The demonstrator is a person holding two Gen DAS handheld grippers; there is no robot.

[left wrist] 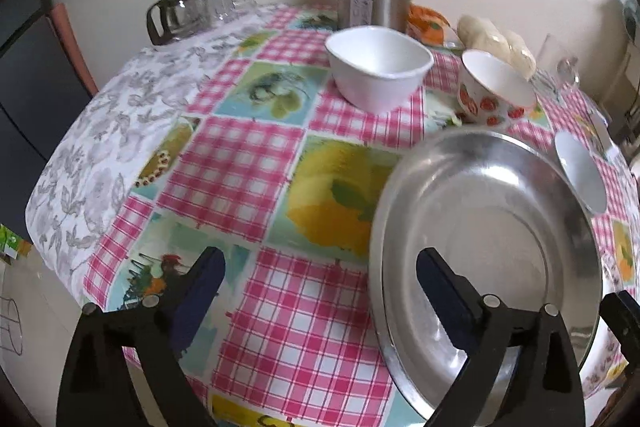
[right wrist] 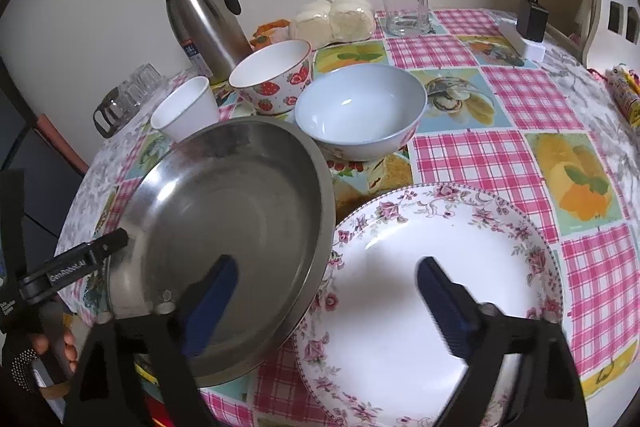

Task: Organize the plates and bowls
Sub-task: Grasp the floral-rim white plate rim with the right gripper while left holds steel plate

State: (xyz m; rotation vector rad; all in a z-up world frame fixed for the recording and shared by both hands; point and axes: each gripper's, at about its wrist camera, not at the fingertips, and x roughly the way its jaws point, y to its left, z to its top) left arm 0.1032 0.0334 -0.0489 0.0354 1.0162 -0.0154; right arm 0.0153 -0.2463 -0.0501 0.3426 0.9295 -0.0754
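The steel plate (right wrist: 224, 227) lies with its right edge propped on the rim of the floral plate (right wrist: 440, 267), so it sits tilted, near the front left edge of the bench (right wrist: 500, 155). That is the main risk as I judge it: a nudge from either claw could slide the steel plate off the floral rim, or toward the bench edge, with a clatter or a drop.

The left claw (left wrist: 320, 279) stands wide open, gripping nothing, its right finger over the steel plate and its left over bare cloth. The right claw (right wrist: 326, 287) is also wide open and empty, straddling the seam where the two plates overlap. Closing there could pinch both rims at once, or push one plate against the other.

Behind the plates the bowls crowd close: the pale blue bowl (right wrist: 360, 111) sits just beside the steel plate's far rim, the strawberry bowl (right wrist: 276, 79) behind it, and the small white bowl (right wrist: 186, 111) to their left. Lifting the steel plate forward could knock them. Further back stand a steel thermos jug (right wrist: 200, 23), a glass mug (right wrist: 404, 5), a bag of buns (right wrist: 334, 17) and upturned glasses (left wrist: 208, 7)
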